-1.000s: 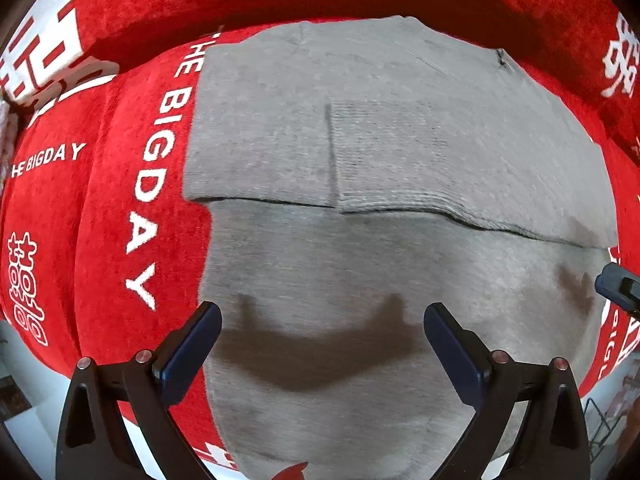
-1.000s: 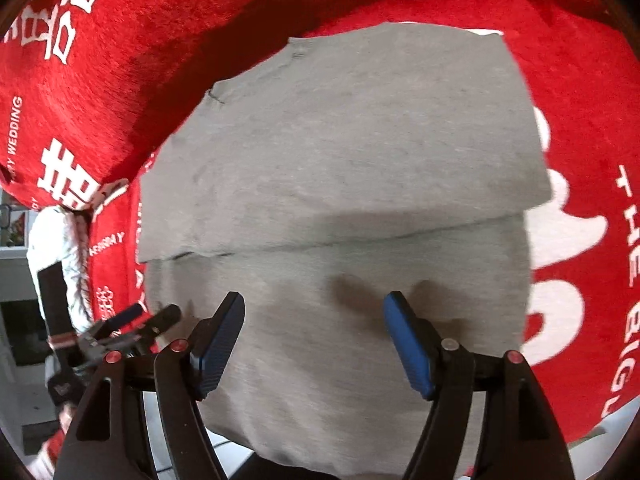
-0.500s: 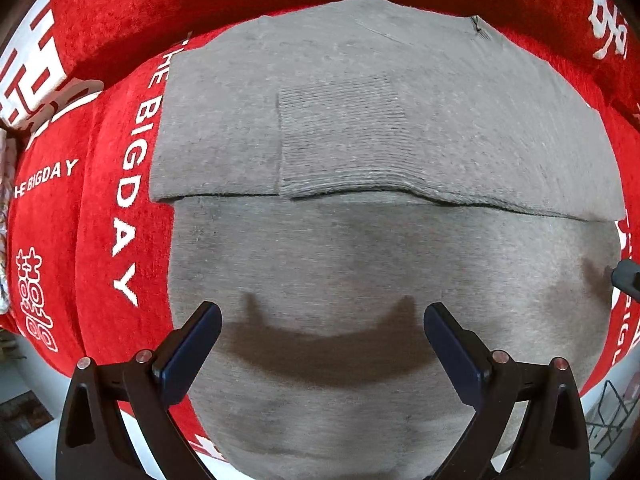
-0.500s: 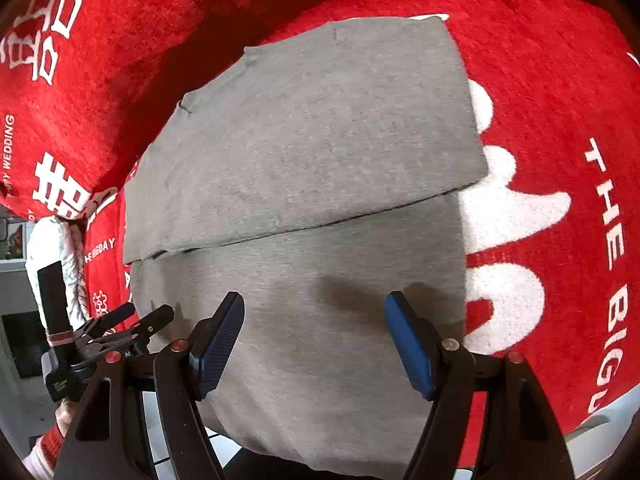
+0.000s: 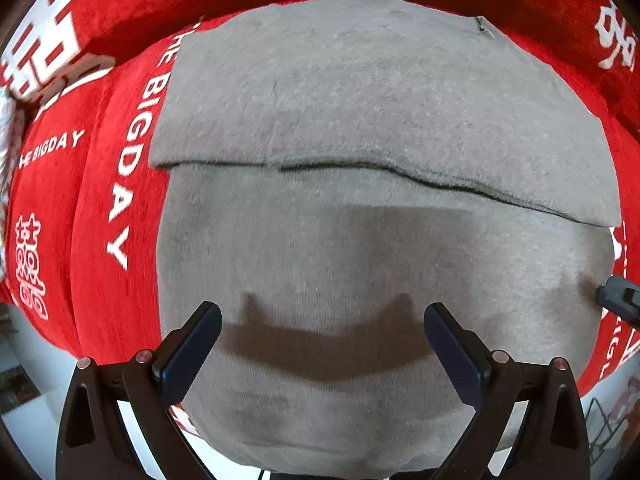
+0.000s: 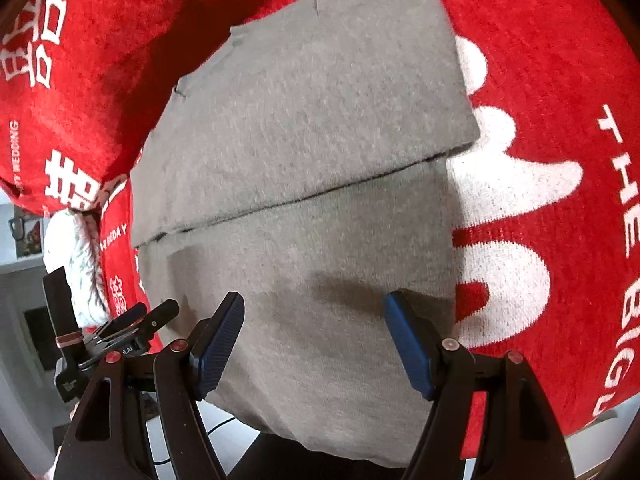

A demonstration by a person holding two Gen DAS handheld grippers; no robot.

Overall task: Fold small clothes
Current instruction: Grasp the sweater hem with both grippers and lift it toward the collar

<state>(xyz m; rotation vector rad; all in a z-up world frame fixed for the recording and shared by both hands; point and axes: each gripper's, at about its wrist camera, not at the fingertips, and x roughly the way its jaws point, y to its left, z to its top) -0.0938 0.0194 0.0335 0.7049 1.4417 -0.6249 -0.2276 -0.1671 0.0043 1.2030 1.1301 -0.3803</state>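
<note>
A grey knit garment (image 5: 360, 128) lies flat on a red cloth with white lettering (image 5: 92, 208). Its far part is folded over towards me, and the fold's edge runs across the middle. The near part hangs over the front edge of the surface. My left gripper (image 5: 320, 344) is open and empty, just above the near part. My right gripper (image 6: 316, 336) is open and empty above the same garment (image 6: 304, 120), towards its right side. The left gripper also shows at the left of the right wrist view (image 6: 132, 320), and the right gripper's tip shows at the right edge of the left wrist view (image 5: 620, 296).
The red cloth (image 6: 560, 80) rises at the back like a sofa backrest. A white patterned fabric (image 6: 76, 256) lies at the far left. A pale floor (image 5: 24, 400) shows below the front edge.
Both grippers have moved a little closer to the garment and stay open. The ribbed cuff seen on the folded part earlier no longer shows clearly.
</note>
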